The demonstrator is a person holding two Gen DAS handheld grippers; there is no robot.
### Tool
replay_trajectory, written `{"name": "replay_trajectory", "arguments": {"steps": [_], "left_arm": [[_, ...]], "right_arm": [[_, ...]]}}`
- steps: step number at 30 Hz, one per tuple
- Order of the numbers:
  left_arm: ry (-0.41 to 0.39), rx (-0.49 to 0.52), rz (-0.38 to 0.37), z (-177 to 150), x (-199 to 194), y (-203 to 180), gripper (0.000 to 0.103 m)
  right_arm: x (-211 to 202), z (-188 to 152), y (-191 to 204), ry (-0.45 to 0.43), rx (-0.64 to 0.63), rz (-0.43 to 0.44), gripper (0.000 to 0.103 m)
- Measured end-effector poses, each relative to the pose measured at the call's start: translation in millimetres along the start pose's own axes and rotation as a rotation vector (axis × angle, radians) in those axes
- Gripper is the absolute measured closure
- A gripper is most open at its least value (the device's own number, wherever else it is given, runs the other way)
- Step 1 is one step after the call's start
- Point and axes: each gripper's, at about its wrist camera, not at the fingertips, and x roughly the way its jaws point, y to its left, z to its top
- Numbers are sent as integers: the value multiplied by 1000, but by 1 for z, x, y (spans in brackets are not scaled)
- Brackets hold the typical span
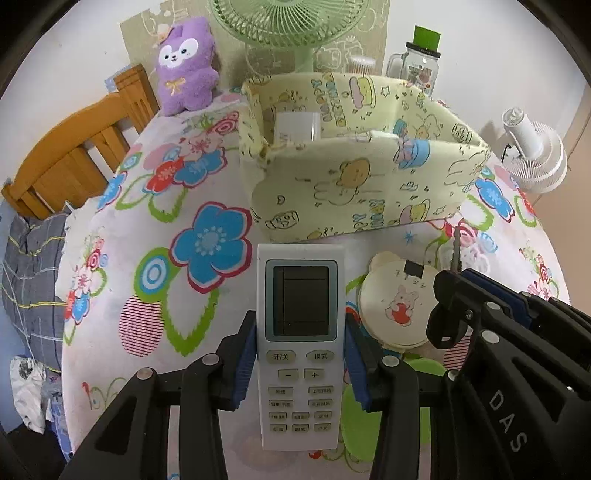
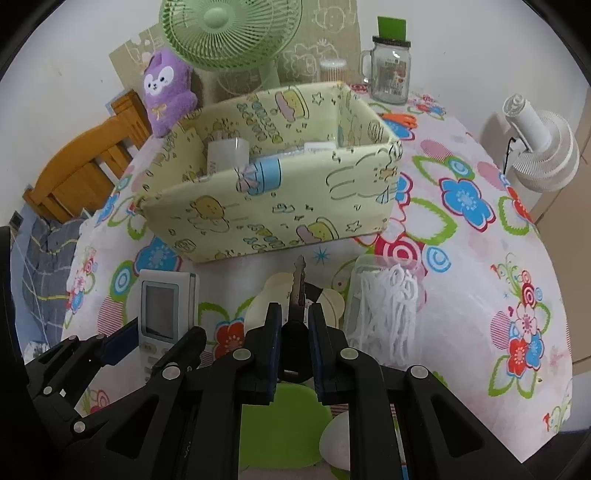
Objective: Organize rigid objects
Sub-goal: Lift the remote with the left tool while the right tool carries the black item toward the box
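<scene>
We worked over a table spread with a flowered cloth [image 1: 207,243], pushed against a pale wall, with a wooden chair [image 1: 70,162] to one side, a green fan [image 2: 229,33] and a purple plush toy [image 1: 186,66] at the back, a glass jar with a green lid [image 2: 391,66] and a white clip fan [image 2: 543,147] off to the right.

In the middle stood our yellow fabric box [image 1: 354,177], printed with cartoon animals. It already held a few things: a white translucent cup [image 2: 227,153] stood at its left end, and some pale item lay further along that we could not make out.

Our left gripper [image 1: 301,363] was clamped on the white remote control [image 1: 301,332], its blue pads pressing both long edges just below the screen, the remote pointing towards the box. Our right gripper [image 2: 293,352] was closed on the dark head of a key [image 2: 299,286], its blade sticking out ahead between the fingers.

On the cloth in front of the box there remained a cream bear-shaped case [image 1: 397,302] and a clear tub of white floss picks [image 2: 384,306]; a green item [image 2: 280,424] and a pale rounded one lay beneath the grippers, too hidden to name.

We judged the job roughly half done: two things in hand, not yet over the box, and several pieces still to be gathered.
</scene>
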Motion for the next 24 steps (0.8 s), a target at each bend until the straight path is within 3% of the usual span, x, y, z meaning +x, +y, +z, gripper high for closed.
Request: {"name": "replay_trajectory", "arguments": {"steps": [24], "left_arm": [[-103, -46, 29, 15, -59, -4, 58]], "right_arm": [[-62, 21, 4, -100, -36, -8, 85]]}}
